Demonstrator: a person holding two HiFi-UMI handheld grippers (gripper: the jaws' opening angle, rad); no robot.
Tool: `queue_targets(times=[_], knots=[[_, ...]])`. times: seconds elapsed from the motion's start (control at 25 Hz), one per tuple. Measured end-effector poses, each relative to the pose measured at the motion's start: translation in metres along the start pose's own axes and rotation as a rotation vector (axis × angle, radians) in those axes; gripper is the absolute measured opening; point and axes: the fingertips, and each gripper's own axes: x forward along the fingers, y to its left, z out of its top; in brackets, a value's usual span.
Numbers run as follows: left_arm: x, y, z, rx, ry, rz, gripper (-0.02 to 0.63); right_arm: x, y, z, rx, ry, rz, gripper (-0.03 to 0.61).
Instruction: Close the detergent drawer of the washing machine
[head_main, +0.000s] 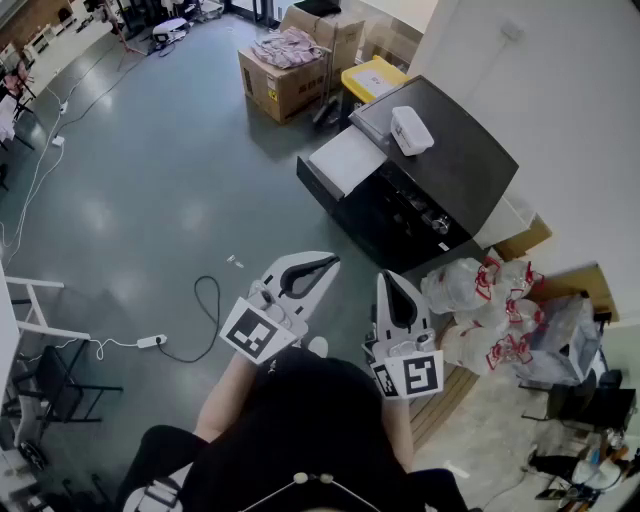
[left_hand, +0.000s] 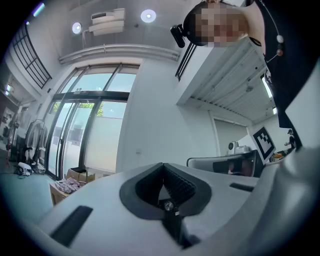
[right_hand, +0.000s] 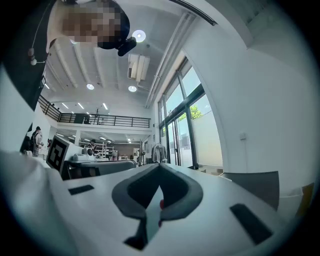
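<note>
Task step in hand: approach, with no contact made yet. The drawer, judged to be the white slab projecting from the washer toward the open floor, is standing pulled out, well apart from both grippers. The person is holding the left gripper and the right gripper close to the body, both aiming roughly toward the washer. Both grippers are clenched and empty, and each gripper view is showing the jaws meeting with nothing between them. The next move is calling for carrying one gripper forward to the drawer's outer face, keeping the jaws together as a blunt pusher. It should then press straight along the drawer's travel until the front is sitting flush, since an angled push is likely to bind it. No brand or writing is reading legibly. The markers on the gripper cubes are carrying patterns only. Print on the cardboard box and red marks on the bags are too small to read.
</note>
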Motion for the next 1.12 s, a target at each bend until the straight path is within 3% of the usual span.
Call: queue_targets(times=[0.2,0.48,0.72,0.88,1.12], knots=[[-0.001,-0.003,0.001,0.072,0.012,0.002,0.005,0.001,0.006,0.001,0.016,-0.002,0.025,0.002],[0.003,-0.004,0.006,-0.06,-0.001,-0.081,0.005,0.008,0.014,-0.003,0.001,0.011,0.073,0.002],[-0.001,0.023,-0.006,-0.032,0.005,0.001,0.005,0.018,0.02,-0.017,-0.034,0.039,0.101,0.002],[-0.003,0.037,-0.014,0.013,0.022,-0.004,0.005,0.026,0.013,-0.027,-0.023,0.062,0.095,0.002],[-0.006,0.062,-0.021,0.009,0.02,-0.003,0.005,0.039,0.008,-0.042,-0.031,0.099,0.07,0.003]])
